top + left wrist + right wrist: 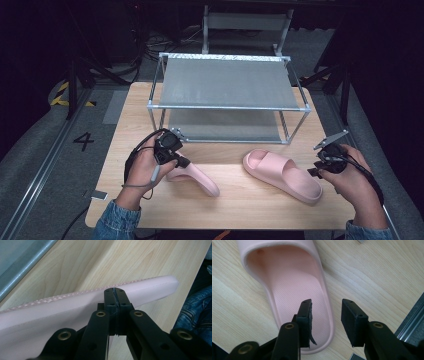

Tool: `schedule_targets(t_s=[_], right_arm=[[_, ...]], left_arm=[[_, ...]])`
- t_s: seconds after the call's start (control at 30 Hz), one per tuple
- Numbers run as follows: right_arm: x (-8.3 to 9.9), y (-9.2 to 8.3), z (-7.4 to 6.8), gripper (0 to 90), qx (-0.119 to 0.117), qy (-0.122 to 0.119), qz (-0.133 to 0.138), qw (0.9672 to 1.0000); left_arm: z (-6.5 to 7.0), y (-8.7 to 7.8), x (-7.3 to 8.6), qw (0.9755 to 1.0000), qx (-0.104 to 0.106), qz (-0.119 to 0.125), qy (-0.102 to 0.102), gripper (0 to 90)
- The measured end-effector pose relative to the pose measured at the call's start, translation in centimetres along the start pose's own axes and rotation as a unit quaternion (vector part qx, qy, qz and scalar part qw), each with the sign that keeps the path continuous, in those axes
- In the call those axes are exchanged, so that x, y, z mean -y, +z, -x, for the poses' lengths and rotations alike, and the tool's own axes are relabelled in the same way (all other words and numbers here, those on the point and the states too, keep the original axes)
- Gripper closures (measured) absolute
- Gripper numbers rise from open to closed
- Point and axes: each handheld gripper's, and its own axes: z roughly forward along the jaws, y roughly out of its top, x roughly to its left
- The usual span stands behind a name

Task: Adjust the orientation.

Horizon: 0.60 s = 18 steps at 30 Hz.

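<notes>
Two pink foam slippers lie on the wooden table (235,205). The left slipper (200,180) (50,315) is tipped onto its side, and my left gripper (183,162) (115,293) is shut on its upper edge, the pads pressed almost together. The right slipper (285,175) (287,277) rests flat with its opening up. Over its heel end my right gripper (313,172) (327,303) stands open. One jaw hangs above the dotted footbed and the other outside the side wall, and neither pad touches the wall.
A metal-framed rack (225,82) with two grey fabric shelves stands at the back of the table, close behind both hands; its frame also shows as a rail (15,262) (412,322). Denim sleeves come in from the front edge. Dark floor with cables surrounds the table.
</notes>
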Motion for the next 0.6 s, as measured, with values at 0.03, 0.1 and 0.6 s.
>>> schedule_targets(t_s=[0.03, 0.1, 0.6], right_arm=[[0.0, 0.0, -0.1, 62.3, 0.001, 0.000, 0.001, 1.0000], [0.1, 0.0, -0.1, 61.7, 0.002, -0.002, 0.001, 1.0000], [2.5, -0.8, 0.2, 58.8, 0.023, 0.026, 0.000, 0.9994]], left_arm=[[0.0, 0.1, -0.1, 1.0000, 0.000, 0.006, 0.000, 89.7], [-0.1, 0.2, -0.3, 0.9998, 0.004, 0.019, -0.001, 86.7], [0.3, 2.1, -3.9, 0.9980, -0.038, 0.030, 0.040, 76.5]])
